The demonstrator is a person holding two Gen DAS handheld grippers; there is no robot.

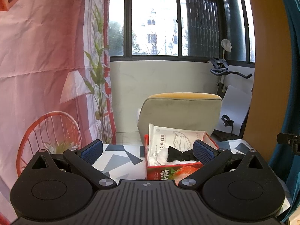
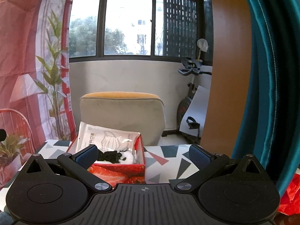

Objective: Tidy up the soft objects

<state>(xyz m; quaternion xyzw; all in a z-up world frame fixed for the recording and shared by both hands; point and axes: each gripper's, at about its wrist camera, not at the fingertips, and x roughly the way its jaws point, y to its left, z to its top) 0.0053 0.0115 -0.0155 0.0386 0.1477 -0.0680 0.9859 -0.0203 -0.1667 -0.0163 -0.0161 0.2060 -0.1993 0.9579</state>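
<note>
A red strawberry-print box (image 1: 169,172) (image 2: 120,169) stands on the patterned table. Inside it leans a white face-mask packet (image 1: 168,138) (image 2: 105,138), and in front of that lie a black bow tie (image 1: 181,154) (image 2: 109,156) and white cotton (image 2: 127,156). My left gripper (image 1: 148,151) is open and empty, a little back from the box, its right finger in front of the box's right side. My right gripper (image 2: 143,154) is also open and empty, with the box behind its left finger.
The table (image 1: 120,161) (image 2: 168,159) has a grey-and-red triangle cloth. A beige chair back (image 1: 180,110) (image 2: 121,116) stands just behind it. An exercise bike (image 1: 225,71) is at the back right, a teal curtain (image 2: 268,75) at right, a printed pink backdrop (image 1: 37,65) at left.
</note>
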